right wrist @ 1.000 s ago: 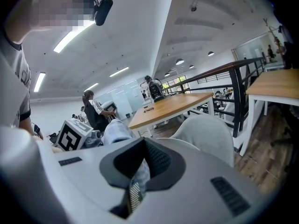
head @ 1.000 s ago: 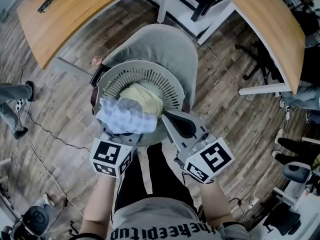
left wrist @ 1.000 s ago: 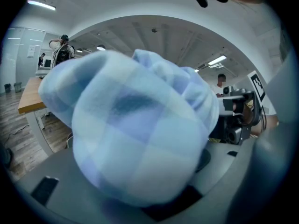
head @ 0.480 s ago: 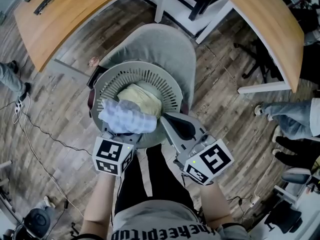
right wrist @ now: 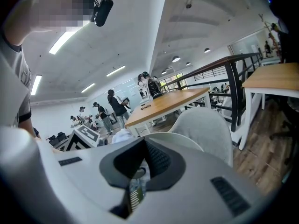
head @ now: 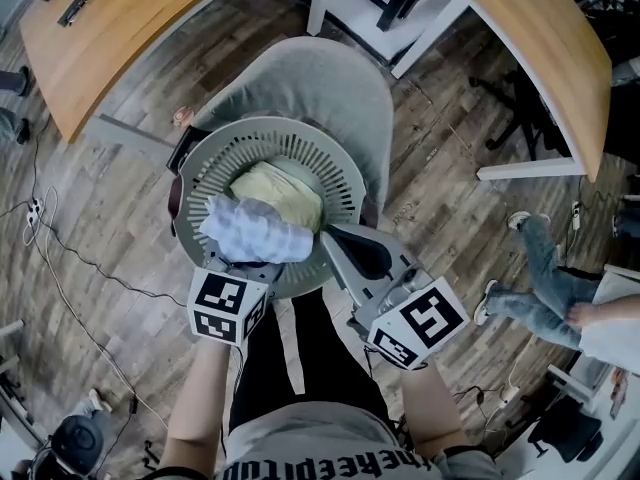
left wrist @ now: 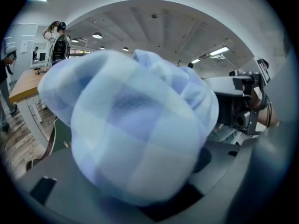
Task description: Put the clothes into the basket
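The grey chair (head: 320, 88) carried the round slotted basket (head: 338, 180) on its seat, and everything turned on that basket. A yellow cloth (head: 275, 188) already lay in the basket's middle. The pale blue checked garment (head: 255, 233), bunched into a bulky roll, hung over the basket's near-left part. Its long axis ran across the near rim, and its far edge overlapped the yellow cloth. The left gripper (head: 250, 266) came in over the basket's near-left rim and was clamped on that roll, its jaws held wide by the bulk; in the left gripper view the cloth filled the space between them. So the load sat just inside the rim and above the basket's contents, and the coming move looked like a short drop and a release by the left hand alone. The right gripper (head: 330, 234) lay at the basket's near-right rim, jaws together with no clothing in them.

Compared with a second earlier, the left gripper and its roll had sunk a little towards the basket; the right one had kept its place.
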`<state>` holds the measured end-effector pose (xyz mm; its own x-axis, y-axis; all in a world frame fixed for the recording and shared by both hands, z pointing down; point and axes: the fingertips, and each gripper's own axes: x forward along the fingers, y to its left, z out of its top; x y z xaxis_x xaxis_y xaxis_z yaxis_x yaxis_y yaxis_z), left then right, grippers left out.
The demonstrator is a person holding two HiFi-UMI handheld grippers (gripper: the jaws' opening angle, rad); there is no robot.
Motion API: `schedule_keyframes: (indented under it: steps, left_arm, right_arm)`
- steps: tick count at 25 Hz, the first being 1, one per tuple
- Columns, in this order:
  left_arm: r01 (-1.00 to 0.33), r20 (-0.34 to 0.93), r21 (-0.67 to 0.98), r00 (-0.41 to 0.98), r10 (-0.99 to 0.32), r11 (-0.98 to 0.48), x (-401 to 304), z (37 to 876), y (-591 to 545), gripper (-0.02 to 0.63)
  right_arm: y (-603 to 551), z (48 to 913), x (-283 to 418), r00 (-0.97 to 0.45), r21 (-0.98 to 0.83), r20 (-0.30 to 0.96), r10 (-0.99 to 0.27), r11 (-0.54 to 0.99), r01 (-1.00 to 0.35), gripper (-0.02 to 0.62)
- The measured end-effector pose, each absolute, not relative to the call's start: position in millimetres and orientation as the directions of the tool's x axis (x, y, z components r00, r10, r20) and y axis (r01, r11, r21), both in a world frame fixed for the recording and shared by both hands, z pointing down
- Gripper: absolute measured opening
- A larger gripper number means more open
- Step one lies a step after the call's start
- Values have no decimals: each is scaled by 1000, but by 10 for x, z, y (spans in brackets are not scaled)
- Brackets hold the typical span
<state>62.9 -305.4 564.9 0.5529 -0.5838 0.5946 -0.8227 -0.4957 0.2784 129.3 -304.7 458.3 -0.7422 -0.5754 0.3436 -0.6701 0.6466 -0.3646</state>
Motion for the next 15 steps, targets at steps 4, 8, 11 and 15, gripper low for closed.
schedule_keyframes:
  steps: [4,8,11,15]
  left_arm:
    - [-819,617,290,555,-557,-495,659,5743,-3030,327]
    - [-825,639,291,544,-544,-484,666,5811,-3018,335]
    - [-822,651,297,546,-527,-486,682,5851,-3000,344]
    - [-812,652,310,560,-511,-494,708,5854,-2969,357]
  right_arm:
    - [-3048,4615,1308,-741,-368,347,-574,643,-671,9]
    - [-3061,4625,1326,-740,-370,348,-576,641,-673,9]
    - [-3062,4629,1331,-740,-372,346,-577,640,-672,9]
    - [-3046,4625,1339,-740,-372,343,-579,639,-673,9]
